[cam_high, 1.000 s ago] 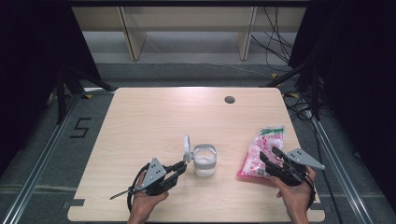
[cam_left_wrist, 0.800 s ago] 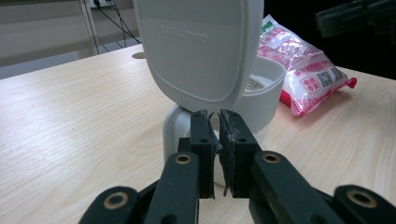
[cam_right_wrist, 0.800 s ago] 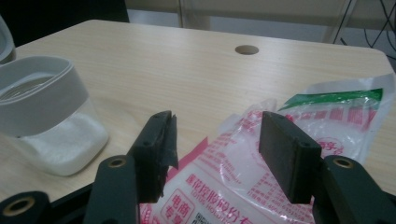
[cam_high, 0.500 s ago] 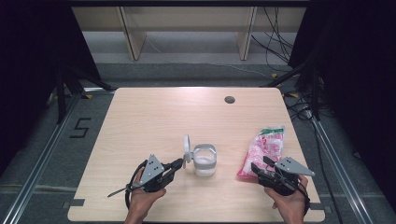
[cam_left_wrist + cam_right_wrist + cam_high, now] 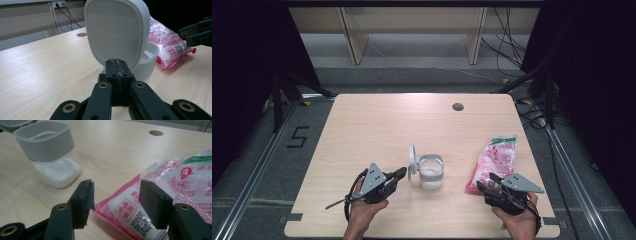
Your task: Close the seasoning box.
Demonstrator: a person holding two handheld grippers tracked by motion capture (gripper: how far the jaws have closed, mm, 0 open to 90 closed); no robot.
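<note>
A white container (image 5: 431, 172) holding white grains stands at mid-table with its hinged lid (image 5: 412, 161) raised on its left. My left gripper (image 5: 401, 173) is shut on nothing, its tips just short of the lid (image 5: 117, 32) in the left gripper view, where the joined jaws (image 5: 117, 62) point at the lid's lower edge. A pink and white bag (image 5: 497, 157) lies flat to the container's right. My right gripper (image 5: 486, 182) is at the bag's near end. In the right gripper view it (image 5: 116, 192) is open, with the bag's corner (image 5: 130, 207) between the jaws.
A round cable hole (image 5: 457, 106) sits in the table's far right part. Bare wood (image 5: 377, 125) stretches left of and behind the container. Beyond the table are shelf legs (image 5: 354, 42) and floor cables (image 5: 507, 40). The table's near edge runs under both hands.
My right gripper has slid a little left and nearer along the bag's near end. The left hand, the container and the bag have stayed in place.
</note>
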